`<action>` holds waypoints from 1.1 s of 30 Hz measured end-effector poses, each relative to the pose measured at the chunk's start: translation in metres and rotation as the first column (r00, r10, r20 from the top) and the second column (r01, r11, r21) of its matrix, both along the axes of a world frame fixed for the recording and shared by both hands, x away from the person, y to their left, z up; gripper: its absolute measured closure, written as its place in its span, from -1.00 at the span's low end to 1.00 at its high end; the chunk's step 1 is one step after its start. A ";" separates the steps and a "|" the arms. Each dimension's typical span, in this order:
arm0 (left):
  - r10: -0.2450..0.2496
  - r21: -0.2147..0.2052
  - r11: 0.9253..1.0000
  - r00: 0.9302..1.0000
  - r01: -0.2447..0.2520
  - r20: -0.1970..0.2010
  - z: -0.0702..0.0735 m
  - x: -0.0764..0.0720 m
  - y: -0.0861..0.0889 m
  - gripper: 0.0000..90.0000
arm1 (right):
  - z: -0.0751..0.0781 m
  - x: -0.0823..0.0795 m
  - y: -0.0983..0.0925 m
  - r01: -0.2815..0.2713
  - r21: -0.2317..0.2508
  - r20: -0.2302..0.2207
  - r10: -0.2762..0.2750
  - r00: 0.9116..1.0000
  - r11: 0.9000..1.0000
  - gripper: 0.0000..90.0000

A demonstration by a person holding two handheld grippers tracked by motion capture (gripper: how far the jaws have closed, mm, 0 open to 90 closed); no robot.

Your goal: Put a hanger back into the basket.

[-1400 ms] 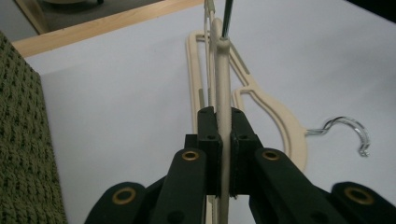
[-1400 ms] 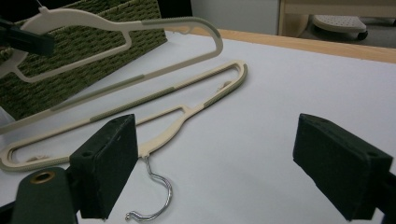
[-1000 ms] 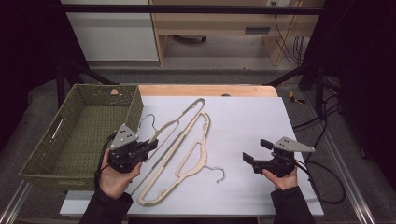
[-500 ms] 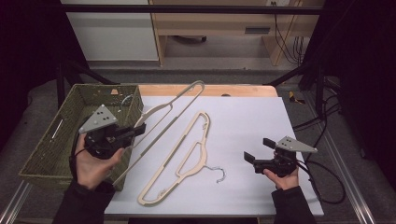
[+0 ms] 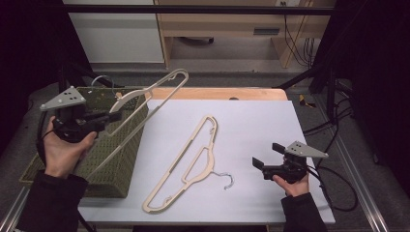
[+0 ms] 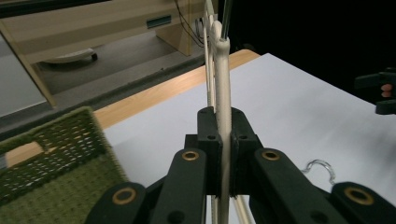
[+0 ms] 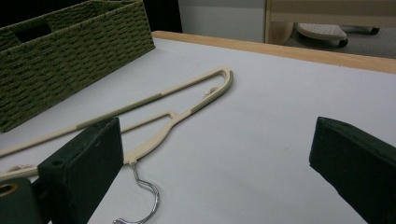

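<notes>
The left gripper (image 5: 112, 116) is clamped on a cream hanger (image 5: 150, 92), slim, slanting up over the green wicker basket (image 5: 113, 164) at the frame's left. The left hand (image 5: 65, 150) cradles it from below, jaws aimed right. Lower right, the right gripper (image 5: 266, 155) hovers wide open, holding nothing.

Both grippers, left (image 5: 104, 117) and right (image 5: 263, 155), are black, each topped by a grey three-cornered plate and trailing a black cable, with brass-ringed pivots and small screw holes on the left one's fingers (image 6: 209, 140), and the person wears dark sleeves (image 5: 51, 200).
</notes>
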State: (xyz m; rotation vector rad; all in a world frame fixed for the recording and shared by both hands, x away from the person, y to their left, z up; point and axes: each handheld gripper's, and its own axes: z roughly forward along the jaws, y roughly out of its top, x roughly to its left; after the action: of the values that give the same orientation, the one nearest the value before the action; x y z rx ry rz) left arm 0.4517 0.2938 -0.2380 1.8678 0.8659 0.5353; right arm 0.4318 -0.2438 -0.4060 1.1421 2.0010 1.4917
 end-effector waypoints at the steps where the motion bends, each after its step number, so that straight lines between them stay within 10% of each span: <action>1: 0.000 0.000 1.000 1.000 0.000 0.000 0.000 0.000 0.000 0.91 | 0.000 0.000 0.000 -0.001 0.001 -0.001 0.001 1.000 1.000 -0.92; 33: 0.141 0.124 0.983 0.990 -0.138 -0.012 -0.047 0.043 0.115 0.91 | -0.002 0.002 0.003 -0.012 -0.011 -0.008 0.012 1.000 1.000 -0.93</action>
State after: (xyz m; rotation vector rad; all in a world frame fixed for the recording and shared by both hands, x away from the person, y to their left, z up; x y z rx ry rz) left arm 0.4949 0.4083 -0.2847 1.9357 1.0026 0.6695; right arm 0.4337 -0.2411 -0.4080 1.1350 2.0217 1.4830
